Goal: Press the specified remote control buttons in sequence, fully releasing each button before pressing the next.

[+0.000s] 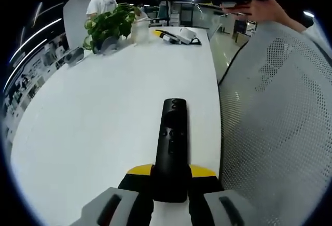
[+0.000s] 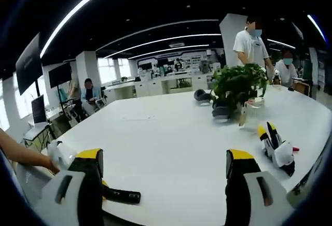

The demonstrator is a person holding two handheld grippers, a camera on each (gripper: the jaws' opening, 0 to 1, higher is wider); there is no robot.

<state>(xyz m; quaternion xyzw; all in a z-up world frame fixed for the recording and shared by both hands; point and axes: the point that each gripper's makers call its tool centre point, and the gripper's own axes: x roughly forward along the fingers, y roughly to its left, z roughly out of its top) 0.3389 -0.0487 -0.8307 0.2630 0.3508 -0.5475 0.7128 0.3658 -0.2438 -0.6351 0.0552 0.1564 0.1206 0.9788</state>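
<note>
Lying lengthwise on the white table [image 1: 78, 132], near its edge: black remote control [image 1: 173, 138], rear end clamped between the jaws of the left gripper [image 1: 170, 187], button face turned up. Looking light, rigid and smooth-sided, probably apt to pivot or slide if squeezed loosely, so best held at that rear end, leaving the buttons exposed. Farther right, hovering above the same table: right gripper [image 2: 163, 177], jaws spread wide, grasping nothing, facing a potted plant [image 2: 236, 88]. Probably needing one fingertip brought squarely down onto each button.
</note>
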